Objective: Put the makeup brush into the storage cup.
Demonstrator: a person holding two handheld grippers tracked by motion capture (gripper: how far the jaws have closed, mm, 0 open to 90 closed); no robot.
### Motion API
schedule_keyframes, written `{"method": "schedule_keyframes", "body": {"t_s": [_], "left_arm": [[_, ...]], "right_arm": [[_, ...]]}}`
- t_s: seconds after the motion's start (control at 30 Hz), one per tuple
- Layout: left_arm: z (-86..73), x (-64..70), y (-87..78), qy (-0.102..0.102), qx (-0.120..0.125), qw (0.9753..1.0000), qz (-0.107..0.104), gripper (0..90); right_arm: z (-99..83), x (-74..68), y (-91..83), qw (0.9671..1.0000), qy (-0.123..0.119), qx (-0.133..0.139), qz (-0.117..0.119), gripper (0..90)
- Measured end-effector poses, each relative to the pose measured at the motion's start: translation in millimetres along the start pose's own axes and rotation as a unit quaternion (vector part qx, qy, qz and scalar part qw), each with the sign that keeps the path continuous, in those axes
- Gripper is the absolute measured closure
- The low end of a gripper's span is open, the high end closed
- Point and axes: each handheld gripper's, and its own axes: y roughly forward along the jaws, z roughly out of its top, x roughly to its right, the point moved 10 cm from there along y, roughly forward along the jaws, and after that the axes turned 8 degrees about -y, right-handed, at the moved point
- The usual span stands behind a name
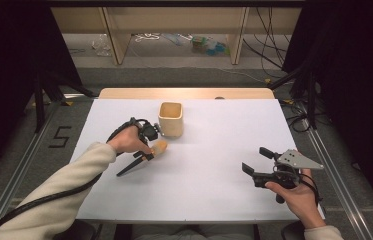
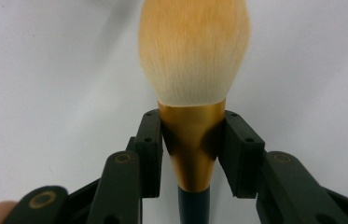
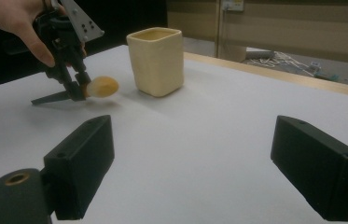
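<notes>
A makeup brush (image 1: 149,152) with an orange-tipped fluffy head (image 2: 192,51), gold ferrule (image 2: 191,144) and dark handle lies low over the white table. My left gripper (image 1: 150,150) is shut on the ferrule, jaws pressed against both sides. The handle slants down to the table at the left (image 1: 126,169). The right gripper view has the brush head (image 3: 101,87) beside a cream square cup (image 3: 156,60), which stands upright (image 1: 170,119) just right of the left gripper. My right gripper (image 1: 256,161) hovers at the table's right front, open, with nothing between its jaws.
The white table sheet (image 1: 209,165) spreads wide between the two grippers. A wooden strip (image 1: 184,93) edges the far side. Beyond it are shelf legs, cables and clutter on the floor. Metal rails run along both sides of the table.
</notes>
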Motion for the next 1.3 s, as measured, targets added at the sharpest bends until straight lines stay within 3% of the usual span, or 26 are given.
{"method": "schedule_keyframes", "body": {"t_s": [0.1, 0.13, 0.43, 0.47, 0.6, 0.7, 0.73, 0.87, 0.9, 0.97, 1.03, 1.17, 1.23, 1.27, 1.3], "left_arm": [[1.1, -0.8, -3.1, -0.004, 0.016, 0.9999, 0.001, 62.4], [3.5, -0.8, -6.6, -0.015, 0.04, 0.9991, 0.005, 62.4], [0.3, -3.0, -22.3, -0.03, 0.08, 0.9963, 0.002, 62.4], [0.4, -3.2, -24.7, -0.034, 0.094, 0.995, 0.002, 62.4], [0.0, -3.8, -29.0, -0.038, 0.107, 0.9935, 0.004, 62.5], [1.4, -4.0, -34.2, -0.049, 0.132, 0.9901, 0.007, 62.5], [0.1, -6.1, -37.6, -0.04, 0.137, 0.9898, 0.01, 62.4], [-2.0, -6.6, -40.2, -0.048, 0.143, 0.9885, 0.017, 62.5], [-2.2, -5.2, -40.4, -0.045, 0.145, 0.9885, 0.008, 62.5], [0.4, -5.1, -43.0, -0.065, 0.172, 0.9829, 0.009, 62.5], [-0.5, -6.2, -44.1, -0.057, 0.171, 0.9836, 0.008, 62.5], [1.1, -6.8, -49.6, -0.066, 0.205, 0.9765, 0.005, 62.5], [0.2, -6.6, -50.5, -0.066, 0.203, 0.9768, 0.004, 62.5], [1.2, -7.2, -51.3, -0.069, 0.214, 0.9744, 0.006, 62.4], [-0.9, -6.9, -51.8, -0.065, 0.205, 0.9765, 0.004, 62.4]], "right_arm": [[0.0, 0.0, 0.0, 1.0, 0.001, 0.0, 0.0, 14.4], [-0.1, 0.6, 0.5, 1.0, -0.002, 0.001, -0.002, 14.4], [-0.2, 0.6, -0.1, 1.0, -0.002, -0.002, -0.003, 14.4], [-0.4, 1.0, 0.1, 1.0, -0.005, -0.001, -0.004, 14.4], [-0.4, 0.6, -0.1, 1.0, -0.003, -0.003, -0.004, 14.4], [-0.4, 1.4, 0.2, 1.0, -0.006, -0.001, -0.005, 14.4], [-0.4, 0.7, -0.2, 1.0, -0.002, -0.003, -0.004, 14.4], [-0.5, 0.6, -0.1, 1.0, -0.003, -0.003, -0.004, 14.4], [-0.7, -0.2, -0.1, 1.0, -0.001, -0.004, 0.0, 14.4], [-0.3, 0.0, 0.4, 1.0, -0.002, -0.001, -0.002, 14.4], [-0.4, -0.3, 0.1, 1.0, -0.001, -0.003, -0.001, 14.4], [-0.4, -0.5, 0.2, 1.0, 0.0, -0.002, 0.0, 14.4], [-0.5, -0.2, 0.2, 1.0, 0.0, -0.003, -0.001, 14.4], [-0.4, -0.2, 0.1, 1.0, 0.0, -0.002, -0.001, 14.4], [-0.4, -0.2, 0.1, 1.0, 0.0, -0.002, -0.001, 14.4]]}}
